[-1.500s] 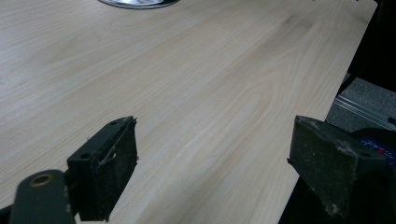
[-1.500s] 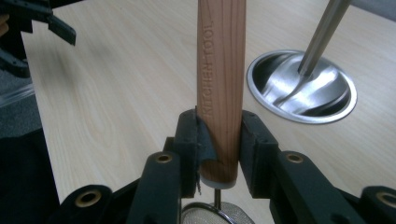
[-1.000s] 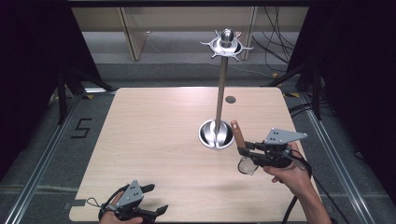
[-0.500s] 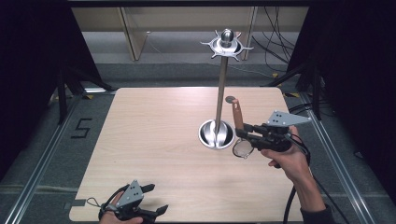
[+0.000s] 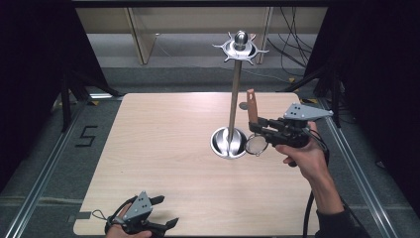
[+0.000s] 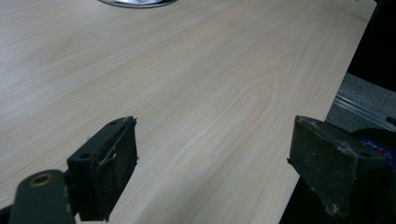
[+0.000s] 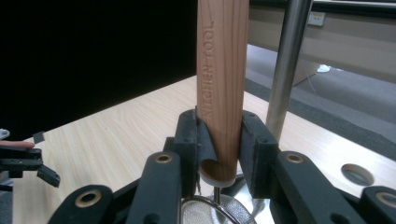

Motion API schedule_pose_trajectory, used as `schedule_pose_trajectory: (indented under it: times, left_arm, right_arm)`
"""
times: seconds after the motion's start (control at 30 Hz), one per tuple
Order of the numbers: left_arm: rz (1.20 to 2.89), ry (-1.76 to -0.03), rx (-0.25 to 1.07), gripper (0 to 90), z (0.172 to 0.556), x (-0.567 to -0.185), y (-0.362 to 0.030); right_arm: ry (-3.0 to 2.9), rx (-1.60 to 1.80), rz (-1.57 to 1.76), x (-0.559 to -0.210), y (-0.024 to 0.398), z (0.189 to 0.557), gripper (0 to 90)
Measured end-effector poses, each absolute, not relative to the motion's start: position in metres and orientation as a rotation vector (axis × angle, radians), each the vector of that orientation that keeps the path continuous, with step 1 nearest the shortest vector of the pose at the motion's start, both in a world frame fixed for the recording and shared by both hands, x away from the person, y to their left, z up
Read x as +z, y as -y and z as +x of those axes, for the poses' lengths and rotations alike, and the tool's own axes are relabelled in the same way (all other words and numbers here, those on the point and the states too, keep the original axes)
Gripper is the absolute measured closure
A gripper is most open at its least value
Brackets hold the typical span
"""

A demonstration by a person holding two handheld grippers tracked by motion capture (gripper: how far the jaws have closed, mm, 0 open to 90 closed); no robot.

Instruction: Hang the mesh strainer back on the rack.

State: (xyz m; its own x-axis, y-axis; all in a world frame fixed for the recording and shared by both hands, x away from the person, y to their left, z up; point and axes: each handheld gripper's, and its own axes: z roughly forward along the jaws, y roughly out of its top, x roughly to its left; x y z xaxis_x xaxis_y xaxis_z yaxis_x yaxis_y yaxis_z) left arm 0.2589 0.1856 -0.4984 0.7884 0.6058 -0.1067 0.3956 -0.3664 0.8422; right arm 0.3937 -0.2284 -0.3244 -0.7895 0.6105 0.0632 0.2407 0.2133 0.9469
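The strainer (image 5: 253, 126) is off the table, held handle-up with its wooden handle (image 7: 222, 88) clamped between the right gripper's (image 5: 257, 130) 2 jaws; its wire mesh ring hangs below the jaws, just beside the round base of the rack (image 5: 229, 143). The grip sits at the very bottom of the handle, near where the metal stem starts, so the long wooden part stands above the pads and the mesh bowl swings under them. Right next to it rises the rack's steel pole (image 7: 285, 70), topped by a ring of hooks (image 5: 240, 48) well above the strainer. From where I stand the job looks like hanging the strainer up there, and the risks are plain enough: the handle could knock the pole on the way up, the mesh could catch the base rim, or the handle could pivot in such a low grip and miss its hook. A hard bump might rock the whole rack. The left gripper (image 5: 157, 214) sits at the near edge of the table (image 5: 148, 148), its 2 jaws spread wide and grasping nothing, too far off to steady anything.
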Motion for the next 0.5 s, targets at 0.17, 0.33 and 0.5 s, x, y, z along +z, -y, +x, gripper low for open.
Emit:
schedule_pose_trajectory:
  times: [0.17, 0.33, 0.5]
  left_arm:
    - [1.988, -0.747, 0.265, 14.7, 0.259, -0.499, -0.185]
    - [1.985, -0.727, 0.265, 14.7, 0.259, -0.498, -0.184]
    - [1.983, -0.744, 0.265, 14.7, 0.258, -0.498, -0.184]
  right_arm:
    - [-2.158, 1.597, 0.787, -0.308, 0.227, 0.398, 71.7]
    - [-2.138, 1.617, 0.770, -0.293, 0.225, 0.403, 71.7]
    - [-2.118, 1.625, 0.789, -0.282, 0.223, 0.408, 71.7]
